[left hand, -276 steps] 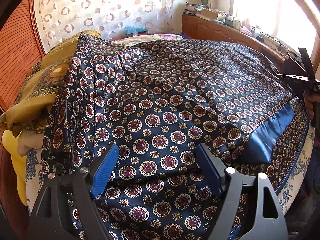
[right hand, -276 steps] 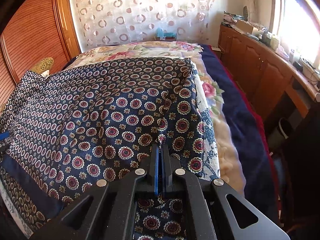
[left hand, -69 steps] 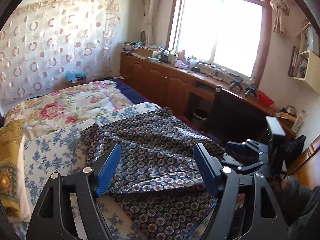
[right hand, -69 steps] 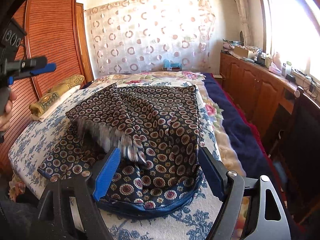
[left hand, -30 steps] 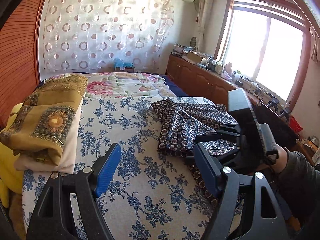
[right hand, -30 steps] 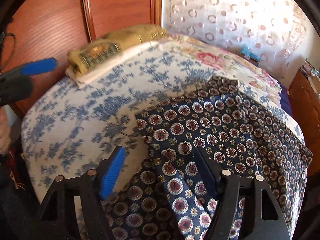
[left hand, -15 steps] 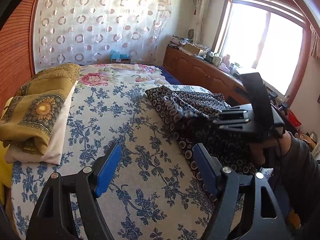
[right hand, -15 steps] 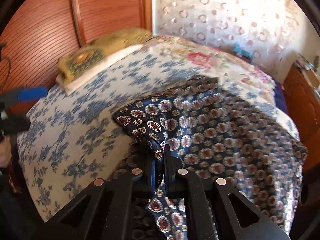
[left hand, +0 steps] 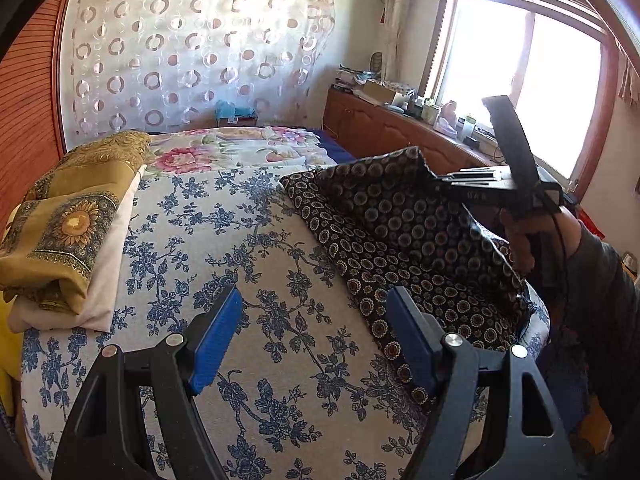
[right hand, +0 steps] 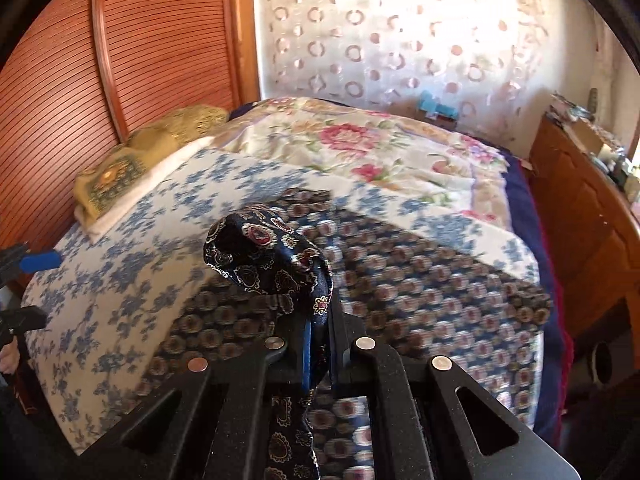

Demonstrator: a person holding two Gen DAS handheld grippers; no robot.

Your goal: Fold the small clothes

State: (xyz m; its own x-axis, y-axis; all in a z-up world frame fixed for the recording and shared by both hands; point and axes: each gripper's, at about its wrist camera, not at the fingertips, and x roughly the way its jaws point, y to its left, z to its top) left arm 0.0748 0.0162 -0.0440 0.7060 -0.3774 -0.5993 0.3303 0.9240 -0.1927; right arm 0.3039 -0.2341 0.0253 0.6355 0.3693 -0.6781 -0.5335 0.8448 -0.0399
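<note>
Since a second ago, the right gripper (right hand: 318,344) has clamped and lifted the patterned cloth's (left hand: 400,216) corner at centre frame, starting another fold; the left gripper (left hand: 312,336) hangs wide and empty.

Navy medallion-print cloth (left hand: 404,220) on a blue-flowered white bedsheet (left hand: 240,264).

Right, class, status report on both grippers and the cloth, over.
Left gripper open, empty. Right gripper shut on navy medallion-print cloth, corner lifted. Nothing blocking.
</note>
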